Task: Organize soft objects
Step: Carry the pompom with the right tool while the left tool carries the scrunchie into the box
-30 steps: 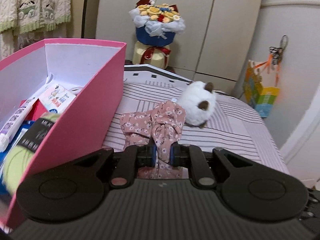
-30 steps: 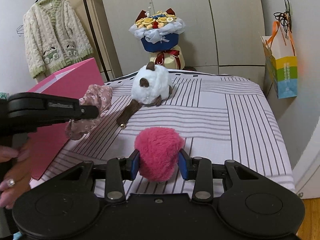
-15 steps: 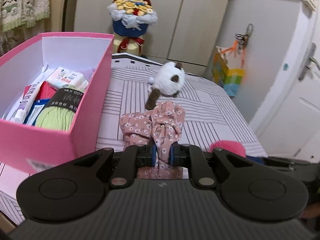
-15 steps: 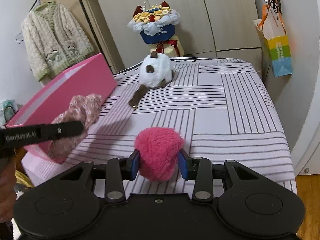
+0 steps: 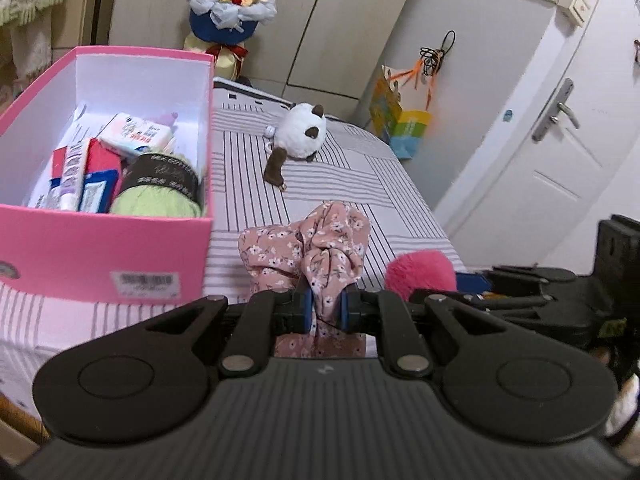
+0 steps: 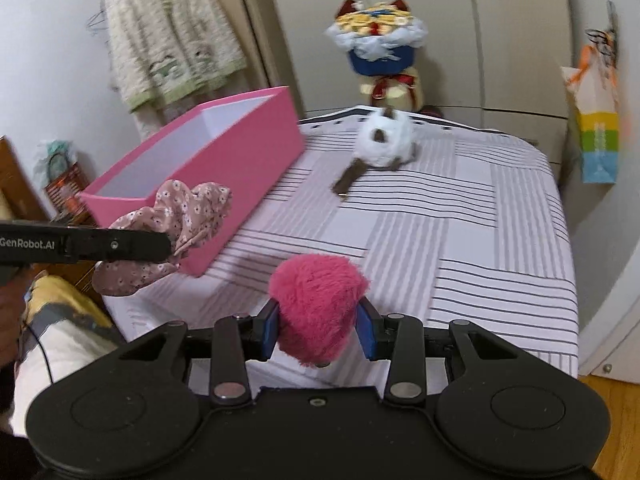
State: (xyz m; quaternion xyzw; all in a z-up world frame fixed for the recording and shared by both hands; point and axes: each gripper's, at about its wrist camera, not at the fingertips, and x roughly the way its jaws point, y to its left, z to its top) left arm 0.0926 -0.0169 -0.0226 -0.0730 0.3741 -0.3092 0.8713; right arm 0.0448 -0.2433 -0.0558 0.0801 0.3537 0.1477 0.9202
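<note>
Left gripper (image 5: 323, 309) is pinched tight on a pink floral fabric piece (image 5: 308, 248), which bunches up above the blue pads and hangs below them, held in the air near the front right corner of the pink box (image 5: 104, 252). Right gripper (image 6: 319, 327) is clamped on a fuzzy hot-pink ball (image 6: 318, 304), pads pressing both its sides, lifted above the striped bed cover (image 6: 460, 240). The box sits on the bed's left side, open-topped, holding a green yarn skein (image 5: 158, 196) with a dark label, a tube and some packets. A white plush toy (image 5: 300, 136) with brown ears and tail lies on the cover well beyond both grippers, apart from the box. A flower bouquet (image 5: 230, 0) stands by the wardrobe behind.
</note>
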